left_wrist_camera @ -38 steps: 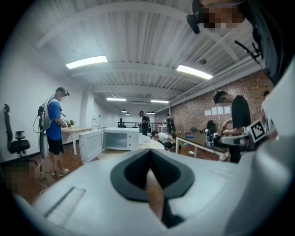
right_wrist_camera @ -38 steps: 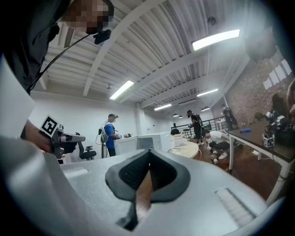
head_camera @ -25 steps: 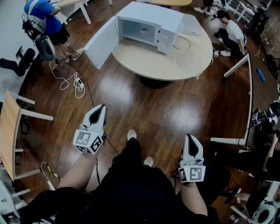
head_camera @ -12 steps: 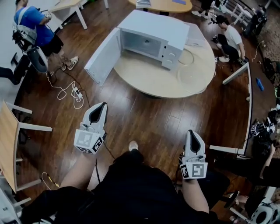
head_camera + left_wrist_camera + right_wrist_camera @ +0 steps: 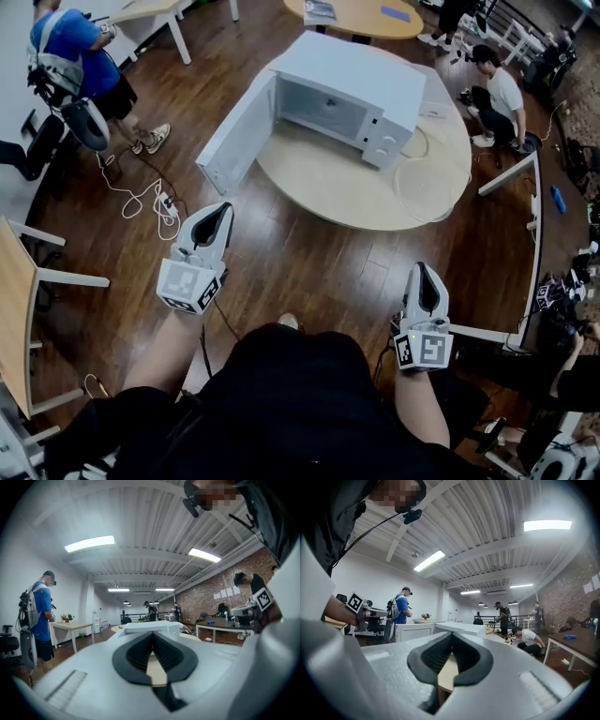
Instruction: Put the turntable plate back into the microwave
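The white microwave (image 5: 352,84) stands on a round wooden table (image 5: 319,178) with its door (image 5: 234,131) swung wide open and its cavity empty. The clear glass turntable plate (image 5: 429,187) lies flat on the table to the right of the microwave. My left gripper (image 5: 217,214) and right gripper (image 5: 424,272) are both shut and hold nothing. They hover over the wooden floor, short of the table, pointing level toward it. The microwave (image 5: 150,626) shows just beyond the closed tips of the left gripper (image 5: 152,634). The right gripper (image 5: 451,637) also points at the microwave (image 5: 440,630).
A person in a blue shirt (image 5: 70,56) stands far left, another person (image 5: 497,80) crouches behind the table on the right. A white cable with a power strip (image 5: 155,187) lies on the floor. A wooden desk (image 5: 14,309) is at left, a white-framed desk (image 5: 525,234) at right.
Both grippers have moved forward toward the table and risen slightly. The table and microwave now sit closer and lower in the head view. Both stay shut.
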The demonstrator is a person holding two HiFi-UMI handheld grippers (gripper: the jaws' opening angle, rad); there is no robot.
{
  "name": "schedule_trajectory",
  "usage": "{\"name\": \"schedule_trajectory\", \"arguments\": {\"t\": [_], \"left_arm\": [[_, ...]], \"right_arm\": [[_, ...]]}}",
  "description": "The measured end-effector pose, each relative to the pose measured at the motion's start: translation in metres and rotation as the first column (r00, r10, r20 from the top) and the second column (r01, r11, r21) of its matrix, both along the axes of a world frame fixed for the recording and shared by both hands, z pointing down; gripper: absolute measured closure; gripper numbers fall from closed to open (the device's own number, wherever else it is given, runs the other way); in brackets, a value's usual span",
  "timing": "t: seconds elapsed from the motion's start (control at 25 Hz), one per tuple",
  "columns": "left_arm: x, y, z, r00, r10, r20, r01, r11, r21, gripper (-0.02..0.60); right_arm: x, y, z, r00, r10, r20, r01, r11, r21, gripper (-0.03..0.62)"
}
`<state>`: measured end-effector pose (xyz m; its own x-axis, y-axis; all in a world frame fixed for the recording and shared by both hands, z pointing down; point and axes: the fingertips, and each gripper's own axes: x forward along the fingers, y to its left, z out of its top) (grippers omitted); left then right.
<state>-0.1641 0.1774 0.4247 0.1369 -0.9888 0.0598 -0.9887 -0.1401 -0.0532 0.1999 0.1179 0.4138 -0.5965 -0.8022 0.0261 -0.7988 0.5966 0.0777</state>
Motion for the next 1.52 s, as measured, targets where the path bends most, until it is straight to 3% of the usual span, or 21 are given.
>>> {"name": "schedule_trajectory", "arguments": {"t": [0.24,0.36,0.68,1.0,1.52], "left_arm": [[-0.003,-0.012,0.002,0.999,0.008,-0.044,-0.007,1.000,0.015,0.575],[-0.011,-0.009,0.011,0.998,-0.006,-0.055,0.005,1.000,-0.012,0.575],[-0.024,-0.020,0.021,0.998,-0.052,-0.028,0.050,0.998,-0.043,0.575],[-0.031,-0.059,0.020,0.998,-0.065,-0.004,0.065,0.993,-0.096,0.575],[-0.032,-0.161,0.004,0.999,-0.034,-0.029,0.029,0.990,-0.140,0.575]], "right_arm": [[-0.008,-0.007,0.000,1.000,-0.001,-0.021,0.001,1.000,0.000,0.592],[-0.008,-0.013,-0.004,1.000,0.009,-0.020,-0.009,1.000,0.013,0.592],[0.003,-0.050,0.005,0.999,0.042,0.007,-0.041,0.999,-0.010,0.592],[-0.045,-0.104,0.032,0.997,-0.030,0.076,0.036,0.996,-0.081,0.592],[-0.093,-0.184,0.057,0.988,-0.049,0.149,0.076,0.982,-0.176,0.592]]}}
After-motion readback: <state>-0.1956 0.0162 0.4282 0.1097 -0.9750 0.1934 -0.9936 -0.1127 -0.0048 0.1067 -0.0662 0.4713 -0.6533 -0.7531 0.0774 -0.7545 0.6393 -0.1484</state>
